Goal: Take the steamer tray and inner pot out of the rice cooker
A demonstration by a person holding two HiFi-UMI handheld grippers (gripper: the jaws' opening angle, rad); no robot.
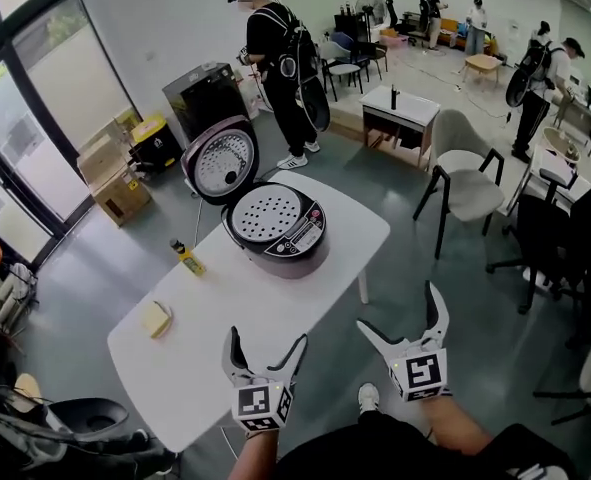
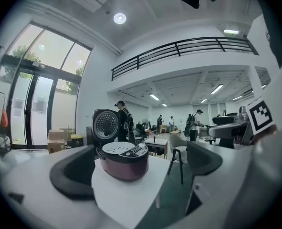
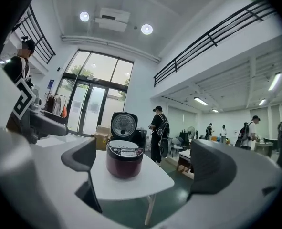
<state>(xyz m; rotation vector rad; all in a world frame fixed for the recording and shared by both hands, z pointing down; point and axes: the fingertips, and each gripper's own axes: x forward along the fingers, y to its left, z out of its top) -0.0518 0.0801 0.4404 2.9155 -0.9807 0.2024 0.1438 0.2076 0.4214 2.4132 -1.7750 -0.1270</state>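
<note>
A dark red rice cooker (image 1: pixel 275 230) stands at the far end of the white table (image 1: pixel 215 338), its lid (image 1: pixel 222 160) swung up and back. A white perforated steamer tray (image 1: pixel 265 213) sits in its mouth and hides the inner pot. My left gripper (image 1: pixel 267 338) hovers over the table's near edge, jaws wide open and empty. My right gripper (image 1: pixel 398 308) hangs open and empty off the table's near right side. Both point at the cooker from well short of it. The cooker (image 2: pixel 124 161) shows between the left jaws, and the cooker (image 3: pixel 124 160) also shows between the right jaws.
A yellow sponge (image 1: pixel 156 318) and a small yellow bottle (image 1: pixel 186 258) lie on the table's left part. A grey chair (image 1: pixel 465 178) stands to the right and cardboard boxes (image 1: pixel 115 178) to the left. A person in black (image 1: pixel 280 78) stands behind the table.
</note>
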